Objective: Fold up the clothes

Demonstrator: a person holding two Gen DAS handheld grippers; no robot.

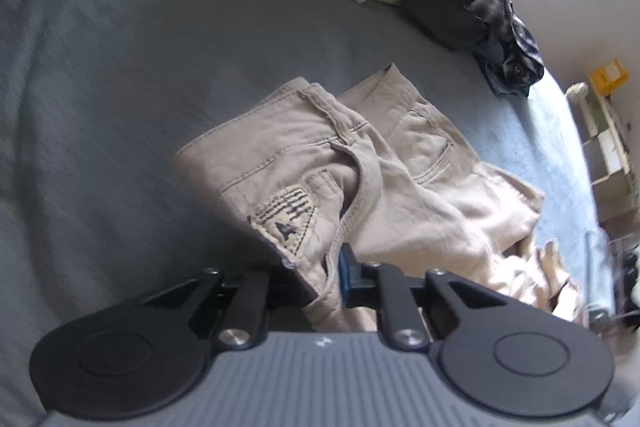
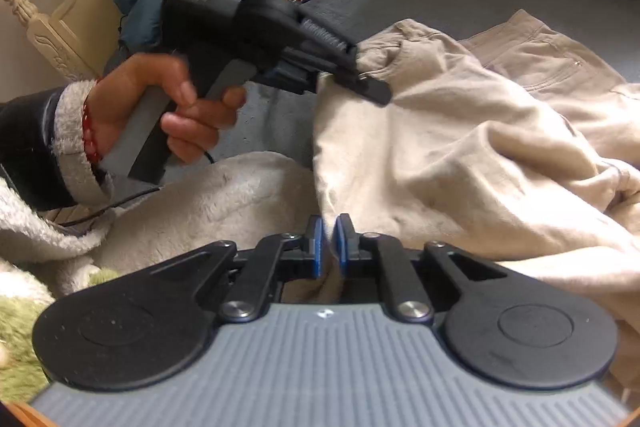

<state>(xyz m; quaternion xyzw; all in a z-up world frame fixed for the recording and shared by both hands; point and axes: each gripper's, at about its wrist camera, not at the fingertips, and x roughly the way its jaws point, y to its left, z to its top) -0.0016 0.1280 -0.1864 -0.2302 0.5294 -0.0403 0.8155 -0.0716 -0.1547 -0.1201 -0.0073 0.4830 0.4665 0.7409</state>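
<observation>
Item: beige trousers [image 1: 320,163] on grey bed [image 1: 100,107]. My left tool [image 1: 326,279] pinches the waistband, right tool [image 2: 329,247] clamps a hem fold. Step: gripping for fold. Next: lift together, keeping cloth taut.

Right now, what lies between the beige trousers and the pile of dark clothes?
Only bare grey bedcover separates the beige trousers from the pile of dark clothes; the left wrist view shows it.

Beige trousers [image 1: 320,163] lie rumpled on the grey bed [image 1: 100,107], waistband and stitched back-pocket flap raised, the rest spilling toward the bed's near edge
</observation>
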